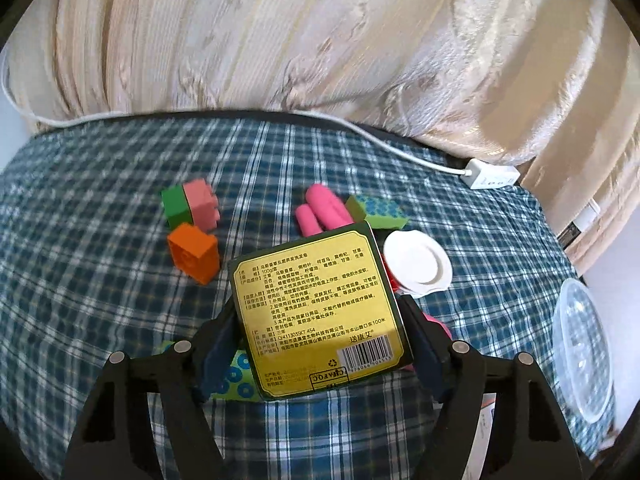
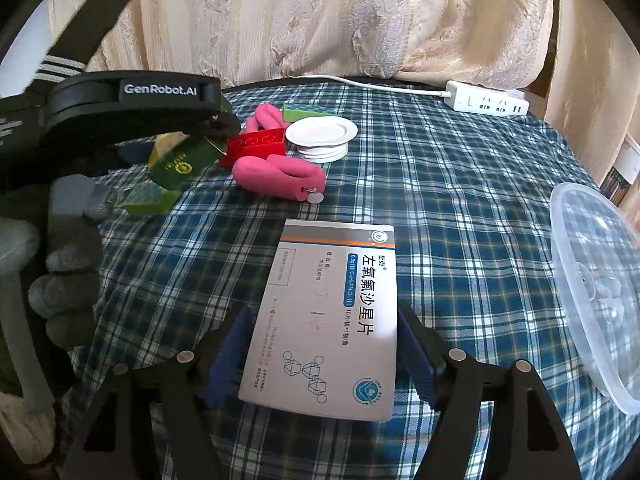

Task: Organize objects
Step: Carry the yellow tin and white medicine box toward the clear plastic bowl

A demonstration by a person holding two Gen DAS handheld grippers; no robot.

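Two grippers: one per wrist view, each with a box between its fingers.
Left gripper [image 1: 320,344]: clenched on the green-and-gold box [image 1: 320,312], held lifted at lower centre of the left view, above the plaid tablecloth [image 1: 100,280].
Right gripper [image 2: 320,352]: fingers either side of the white medicine box [image 2: 324,320] lying flat at lower centre of the right view; grip or gap, I cannot tell.
Upper left, left view: orange block [image 1: 194,252] just beside a green-and-pink block [image 1: 192,206].
Centre, left view: pink glove [image 1: 322,210], white lid [image 1: 418,264] (partly behind the held box).
Right edge: clear plastic bowl [image 2: 596,292].
Top right, right view: white power strip [image 2: 486,102] before the curtain [image 2: 320,16].
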